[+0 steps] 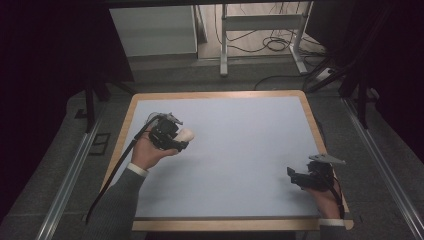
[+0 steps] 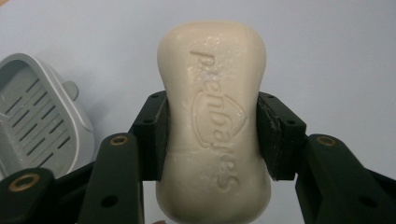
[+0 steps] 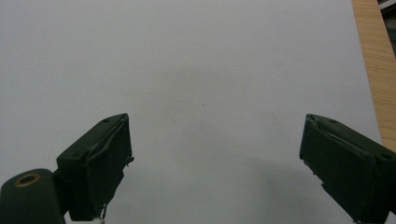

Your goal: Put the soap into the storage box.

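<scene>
The left gripper point(image 2: 212, 140) pinches the soap bar point(image 2: 212, 126) above the table's point(image 1: 240, 150) left edge; keep it level toward the soap dish point(image 2: 39, 121), right gripper point(image 3: 215, 158) spread wide

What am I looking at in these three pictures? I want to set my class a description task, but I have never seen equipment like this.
A person sits at a table with a pale blue top and a wooden edge, holding a hand-operated two-jaw gripper in each hand. The high view comes from a camera fixed above the table. There the left gripper appears at the left and the right gripper at the right.

The other two pictures come from small cameras riding on the grippers, looking along their black jaws. In the left gripper view, the jaws are shut on a cream bar of soap with raised lettering. A grey slotted soap dish lies on the table beside it. In the right gripper view, the jaws stand wide open over bare tabletop, holding nothing.
</scene>
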The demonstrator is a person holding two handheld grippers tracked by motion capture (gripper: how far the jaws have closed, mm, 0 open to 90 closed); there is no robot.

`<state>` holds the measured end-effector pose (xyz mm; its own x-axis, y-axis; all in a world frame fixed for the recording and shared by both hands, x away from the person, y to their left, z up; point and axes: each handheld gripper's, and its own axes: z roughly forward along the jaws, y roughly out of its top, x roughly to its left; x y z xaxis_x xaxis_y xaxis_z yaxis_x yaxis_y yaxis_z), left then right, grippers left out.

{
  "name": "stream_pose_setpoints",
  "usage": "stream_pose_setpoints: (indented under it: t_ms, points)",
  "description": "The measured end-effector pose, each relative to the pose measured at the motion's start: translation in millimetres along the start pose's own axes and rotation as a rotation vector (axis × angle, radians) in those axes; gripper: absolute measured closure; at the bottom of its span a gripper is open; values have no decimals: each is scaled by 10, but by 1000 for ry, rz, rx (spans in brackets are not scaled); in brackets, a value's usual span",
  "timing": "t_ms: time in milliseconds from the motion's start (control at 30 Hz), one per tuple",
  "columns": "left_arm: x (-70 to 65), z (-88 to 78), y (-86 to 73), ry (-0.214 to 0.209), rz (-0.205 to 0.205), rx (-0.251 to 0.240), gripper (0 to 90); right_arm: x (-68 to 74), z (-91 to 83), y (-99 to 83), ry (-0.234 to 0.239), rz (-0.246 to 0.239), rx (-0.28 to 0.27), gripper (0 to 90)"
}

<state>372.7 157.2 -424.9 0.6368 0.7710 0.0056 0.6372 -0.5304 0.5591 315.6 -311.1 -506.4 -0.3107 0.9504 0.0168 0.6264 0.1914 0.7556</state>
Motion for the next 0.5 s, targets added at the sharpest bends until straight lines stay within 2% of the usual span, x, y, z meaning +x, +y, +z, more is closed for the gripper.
stream_pose_setpoints:
  t_ms: [500]
  points:
    - [145,-38,49,17,-15,1,496,6,10,-3,-2,0,4,89]
